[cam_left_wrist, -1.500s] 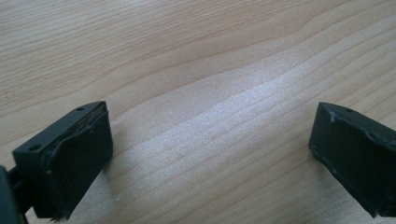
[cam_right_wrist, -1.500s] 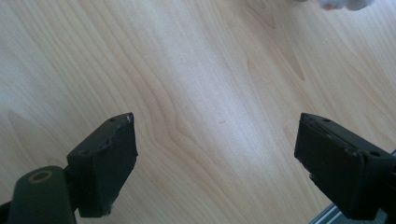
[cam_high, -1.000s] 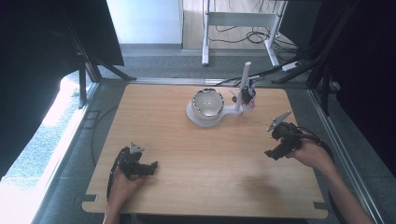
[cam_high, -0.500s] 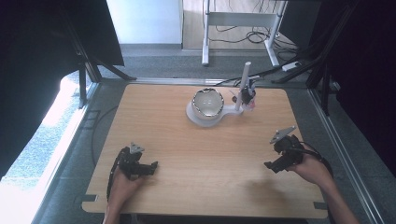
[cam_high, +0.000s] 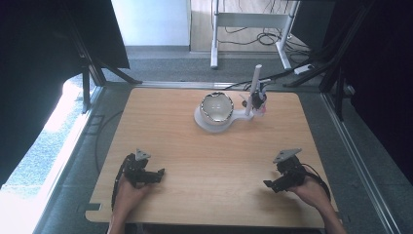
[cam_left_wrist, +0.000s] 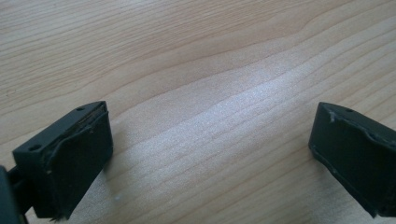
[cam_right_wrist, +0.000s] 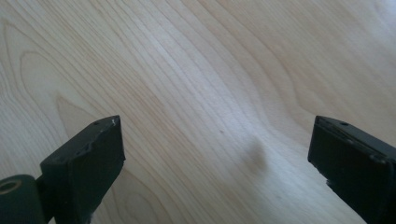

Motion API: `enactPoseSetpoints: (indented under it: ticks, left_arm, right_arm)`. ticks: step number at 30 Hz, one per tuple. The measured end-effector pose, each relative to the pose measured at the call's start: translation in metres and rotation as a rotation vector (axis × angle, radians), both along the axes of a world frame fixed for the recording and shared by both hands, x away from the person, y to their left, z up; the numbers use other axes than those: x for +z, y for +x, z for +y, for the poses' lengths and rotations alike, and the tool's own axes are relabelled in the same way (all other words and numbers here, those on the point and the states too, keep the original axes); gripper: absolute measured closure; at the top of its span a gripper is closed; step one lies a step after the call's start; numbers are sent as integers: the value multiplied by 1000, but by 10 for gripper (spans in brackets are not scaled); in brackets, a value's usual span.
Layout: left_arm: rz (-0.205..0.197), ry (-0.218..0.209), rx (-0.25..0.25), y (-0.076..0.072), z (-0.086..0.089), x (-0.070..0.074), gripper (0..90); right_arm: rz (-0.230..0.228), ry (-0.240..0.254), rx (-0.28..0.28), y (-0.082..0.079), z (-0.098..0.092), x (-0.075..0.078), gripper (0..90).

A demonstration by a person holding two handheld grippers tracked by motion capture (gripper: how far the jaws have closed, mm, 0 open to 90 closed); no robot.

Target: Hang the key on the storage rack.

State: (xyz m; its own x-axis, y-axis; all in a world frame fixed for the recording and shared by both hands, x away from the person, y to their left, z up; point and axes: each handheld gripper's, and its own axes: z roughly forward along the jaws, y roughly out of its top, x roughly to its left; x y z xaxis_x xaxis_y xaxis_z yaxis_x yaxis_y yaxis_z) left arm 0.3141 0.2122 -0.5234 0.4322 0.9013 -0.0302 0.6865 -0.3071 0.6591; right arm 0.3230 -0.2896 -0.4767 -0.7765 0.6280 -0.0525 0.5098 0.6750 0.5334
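Lowered toward the table (cam_high: 204, 161), the right hand-held gripper (cam_high: 273, 185) has just been opening, wide and empty.

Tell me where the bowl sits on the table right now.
In the high view the bowl sits on a white base at the far middle of the wooden table, just left of a white upright post, far from both grippers.

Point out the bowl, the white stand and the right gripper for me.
bowl (cam_high: 217, 107): high view, on its pale inside.
white stand (cam_high: 255, 87): high view, on its upright post.
right gripper (cam_high: 269, 185): high view, midway between its fingertips.
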Motion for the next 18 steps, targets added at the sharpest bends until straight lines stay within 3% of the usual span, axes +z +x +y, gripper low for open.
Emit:
enactPoseSetpoints:
  ticks: [8, 10, 12, 18]
  left_arm:
    - [1, 2, 1, 0, 0, 0, 0]
    - [1, 2, 1, 0, 0, 0, 0]
    - [1, 2, 1, 0, 0, 0, 0]
    - [1, 2, 2, 0, 0, 0, 0]
  right_arm:
    - [-47, 96, -60, -12, -2, -33, 17]
    - [-60, 160, -84, -15, -5, -39, 8]
    - [-86, 189, -98, -17, -6, -42, 0]
    - [-100, 192, -114, -19, -5, -44, 0]
